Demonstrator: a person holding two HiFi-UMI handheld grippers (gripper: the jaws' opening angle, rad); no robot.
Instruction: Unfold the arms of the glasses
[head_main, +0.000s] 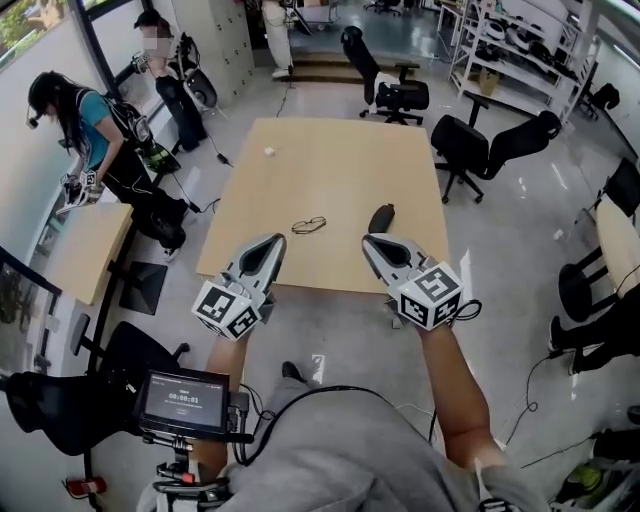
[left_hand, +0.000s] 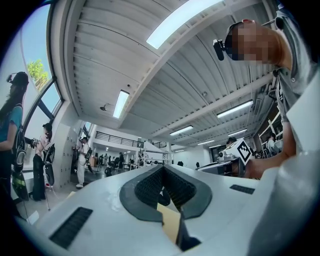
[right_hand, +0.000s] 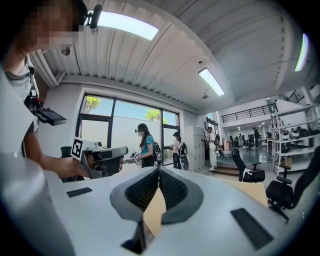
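The glasses, thin dark frames, lie folded on the light wooden table near its front middle. My left gripper hovers over the table's front edge, just left of and nearer than the glasses, with its jaws shut and nothing in them. My right gripper hangs to the right of the glasses at the same edge, also shut and empty. Both gripper views look level over the table, so the glasses are hidden there; the left gripper and right gripper each show their pads meeting at the tips.
A dark oblong object lies on the table just beyond my right gripper. A small white item sits far left on the table. Black office chairs stand to the right and behind. Two people stand by the left wall near a side table.
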